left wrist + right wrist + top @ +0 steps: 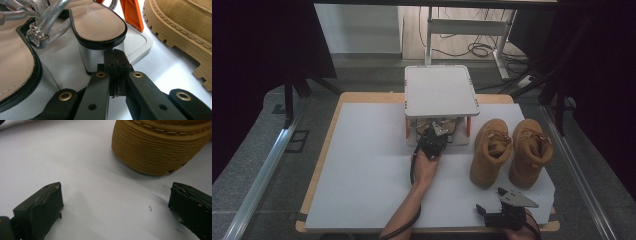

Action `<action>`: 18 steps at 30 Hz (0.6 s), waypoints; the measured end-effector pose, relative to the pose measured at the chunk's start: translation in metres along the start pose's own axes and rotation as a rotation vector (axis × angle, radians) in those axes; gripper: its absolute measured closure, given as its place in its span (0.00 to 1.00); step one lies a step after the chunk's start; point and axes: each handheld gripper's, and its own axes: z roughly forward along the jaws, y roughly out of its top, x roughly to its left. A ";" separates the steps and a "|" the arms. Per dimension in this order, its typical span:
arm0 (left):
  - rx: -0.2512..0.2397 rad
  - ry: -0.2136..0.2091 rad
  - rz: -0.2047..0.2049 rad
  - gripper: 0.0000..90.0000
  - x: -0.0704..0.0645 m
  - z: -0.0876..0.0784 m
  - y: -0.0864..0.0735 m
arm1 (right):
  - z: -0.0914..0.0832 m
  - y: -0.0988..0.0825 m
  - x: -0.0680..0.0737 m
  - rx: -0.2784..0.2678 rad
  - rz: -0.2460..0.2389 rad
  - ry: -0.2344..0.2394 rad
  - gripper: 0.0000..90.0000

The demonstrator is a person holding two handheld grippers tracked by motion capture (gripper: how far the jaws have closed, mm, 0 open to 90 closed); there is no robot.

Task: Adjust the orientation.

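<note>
A white board (372, 170) covers most of the wooden table. At its far edge stands a small two-tier rack (440, 90) with orange legs, and to the right of it a pair of tan boots (510, 150) stands side by side. On the rack's lower shelf lie silver block-heel sandals (100, 27), the nearer heel just ahead of the left gripper (116, 62), whose jaws are pressed together with nothing between them. The right gripper (115, 205) rests low at the board's near edge, jaws spread wide and empty, facing a boot's ribbed heel
</note>
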 end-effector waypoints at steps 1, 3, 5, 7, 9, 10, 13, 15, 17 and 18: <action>-0.001 -0.001 -0.002 1.00 0.000 0.000 0.000 | 0.000 0.000 0.000 0.000 0.000 0.000 0.00; -0.001 0.000 -0.004 1.00 0.001 0.001 0.001 | 0.000 0.000 0.000 0.000 0.000 0.000 0.00; 0.000 0.001 -0.005 1.00 0.002 0.002 0.001 | 0.000 0.000 0.000 0.000 -0.001 0.000 0.00; 0.003 0.005 -0.001 1.00 0.003 0.003 0.001 | 0.000 0.000 0.000 0.000 0.001 0.000 0.00; 0.001 0.006 -0.003 1.00 0.003 0.003 0.001 | 0.000 0.000 0.000 0.001 0.002 0.000 0.00; 0.001 0.006 -0.005 1.00 0.003 0.004 0.001 | 0.000 0.000 0.000 0.001 0.002 0.000 0.00; 0.001 0.008 0.000 1.00 0.003 0.004 0.002 | 0.000 0.000 0.000 0.000 0.001 0.000 0.00; 0.002 0.007 0.001 1.00 0.003 0.004 0.002 | 0.000 0.000 0.000 0.000 0.001 0.000 0.00; 0.003 0.005 0.001 1.00 0.003 0.004 0.002 | 0.000 0.000 0.000 0.000 0.002 0.000 0.00; 0.005 0.002 0.000 0.99 0.003 0.004 0.002 | 0.000 0.000 0.000 0.001 0.003 0.000 0.00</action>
